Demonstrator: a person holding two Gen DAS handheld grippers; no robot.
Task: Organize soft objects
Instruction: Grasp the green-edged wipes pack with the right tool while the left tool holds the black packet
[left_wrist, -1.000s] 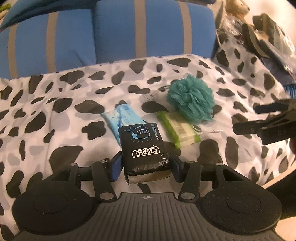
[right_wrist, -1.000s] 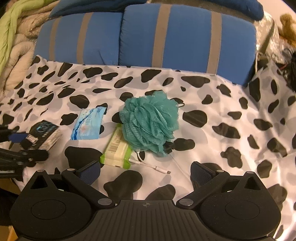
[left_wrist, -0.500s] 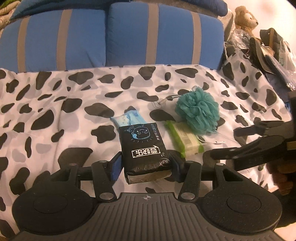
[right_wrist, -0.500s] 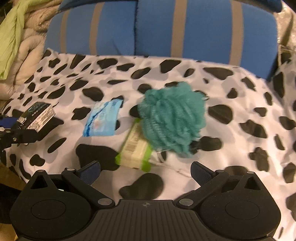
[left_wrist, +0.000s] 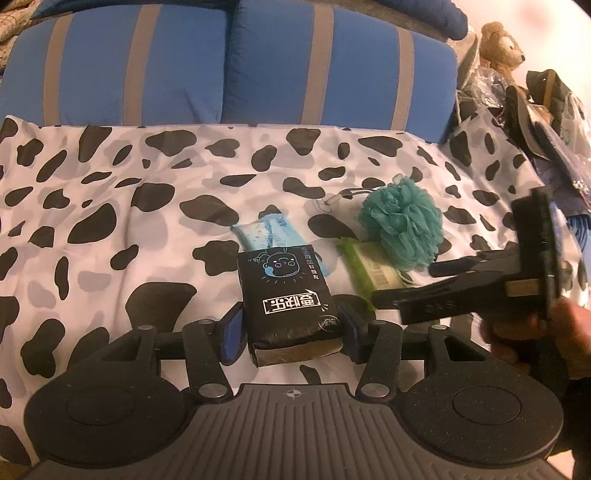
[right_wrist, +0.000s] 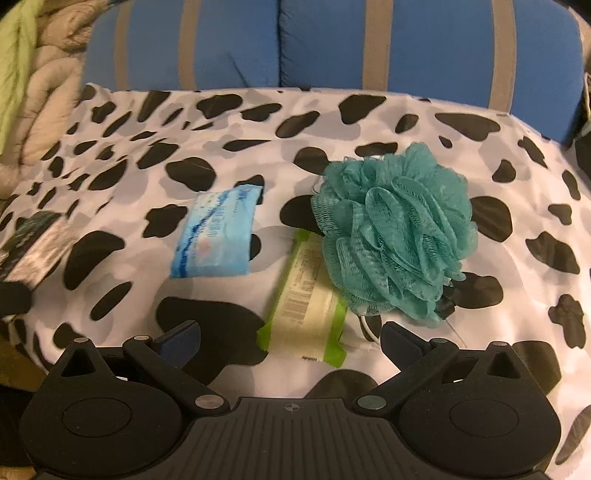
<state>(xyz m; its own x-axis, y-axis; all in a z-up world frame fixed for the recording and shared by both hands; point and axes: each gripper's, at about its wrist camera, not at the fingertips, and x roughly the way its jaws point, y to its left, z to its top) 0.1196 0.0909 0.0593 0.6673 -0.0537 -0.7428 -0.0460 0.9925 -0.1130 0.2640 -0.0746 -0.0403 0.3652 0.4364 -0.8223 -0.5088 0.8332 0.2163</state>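
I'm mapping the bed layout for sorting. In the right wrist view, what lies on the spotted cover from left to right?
black tissue pack held at the left edge → blue wet-wipe pack → green wipe pack → teal bath loofah, which overlaps the green pack's far right corner.

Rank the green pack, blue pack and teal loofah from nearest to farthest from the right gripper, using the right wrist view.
1. green pack, just ahead of the open right gripper.
2. teal loofah, ahead to the right, overlapping the green pack.
3. blue pack, ahead left. Loofah and blue pack are close.
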